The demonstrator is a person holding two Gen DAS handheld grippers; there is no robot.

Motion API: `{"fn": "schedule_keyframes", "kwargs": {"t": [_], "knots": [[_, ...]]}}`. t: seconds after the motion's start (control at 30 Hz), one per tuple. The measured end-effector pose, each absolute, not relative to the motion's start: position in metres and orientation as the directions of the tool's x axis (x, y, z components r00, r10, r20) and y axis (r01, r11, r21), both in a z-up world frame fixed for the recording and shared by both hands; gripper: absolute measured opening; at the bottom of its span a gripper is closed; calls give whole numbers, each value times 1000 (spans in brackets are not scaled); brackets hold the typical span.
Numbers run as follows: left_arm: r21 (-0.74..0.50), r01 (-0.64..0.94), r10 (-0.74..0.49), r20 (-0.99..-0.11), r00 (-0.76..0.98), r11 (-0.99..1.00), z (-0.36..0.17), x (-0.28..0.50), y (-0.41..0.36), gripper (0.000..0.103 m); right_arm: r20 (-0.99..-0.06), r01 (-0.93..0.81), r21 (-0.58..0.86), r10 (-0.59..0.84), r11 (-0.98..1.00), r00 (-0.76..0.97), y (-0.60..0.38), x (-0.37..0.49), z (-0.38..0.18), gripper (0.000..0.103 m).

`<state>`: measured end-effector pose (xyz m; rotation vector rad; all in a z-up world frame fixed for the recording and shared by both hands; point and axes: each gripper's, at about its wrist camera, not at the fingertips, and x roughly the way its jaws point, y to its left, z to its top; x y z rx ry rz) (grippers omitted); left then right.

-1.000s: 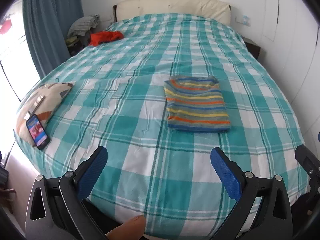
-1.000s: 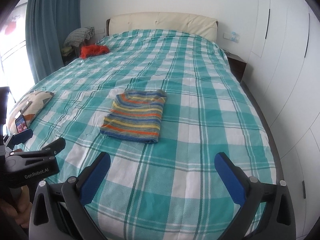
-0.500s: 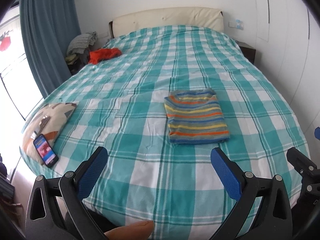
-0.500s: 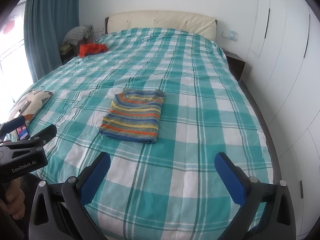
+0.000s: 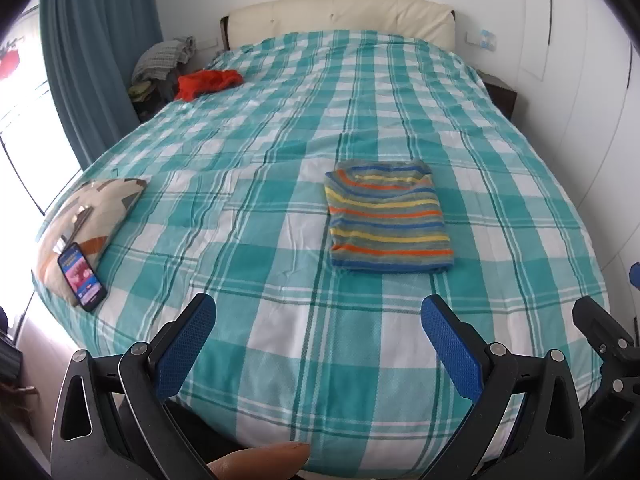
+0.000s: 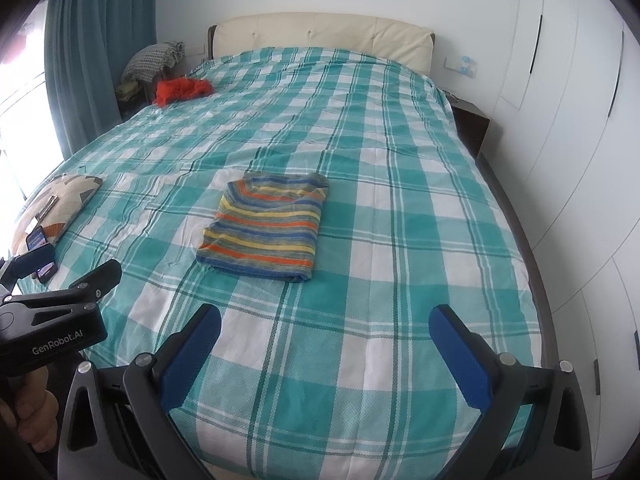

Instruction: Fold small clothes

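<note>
A small striped garment (image 5: 386,216), in orange, yellow, blue and grey bands, lies folded flat in a neat rectangle on the teal checked bed (image 5: 280,152). It also shows in the right wrist view (image 6: 266,224). My left gripper (image 5: 318,320) is open and empty, held back over the bed's near edge, well short of the garment. My right gripper (image 6: 324,330) is open and empty too, also near the front edge. The left gripper body shows at the left of the right wrist view (image 6: 52,312).
A red garment (image 5: 208,82) lies at the far left corner of the bed. A patterned cushion (image 5: 90,216) with a phone (image 5: 82,276) on it sits at the left edge. Wardrobe doors (image 6: 580,140) line the right side; a curtain (image 5: 92,52) hangs at left.
Both grippers have drawn back and up from the bed, so the folded garment sits farther away in both views. The garment itself has not moved.
</note>
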<state>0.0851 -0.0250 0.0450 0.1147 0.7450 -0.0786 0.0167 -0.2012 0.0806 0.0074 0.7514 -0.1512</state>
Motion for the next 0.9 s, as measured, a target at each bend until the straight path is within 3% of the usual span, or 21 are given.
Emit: {"fn": "schedule_keyframes", "kwargs": {"t": [0.77, 0.9], "knots": [[100, 118, -18, -683, 730, 988, 40, 85, -28, 103, -686, 145, -61, -148, 987, 713, -196, 17, 87, 103], [54, 149, -71, -688, 722, 987, 44, 85, -26, 103, -687, 147, -62, -149, 987, 711, -196, 17, 87, 103]]}}
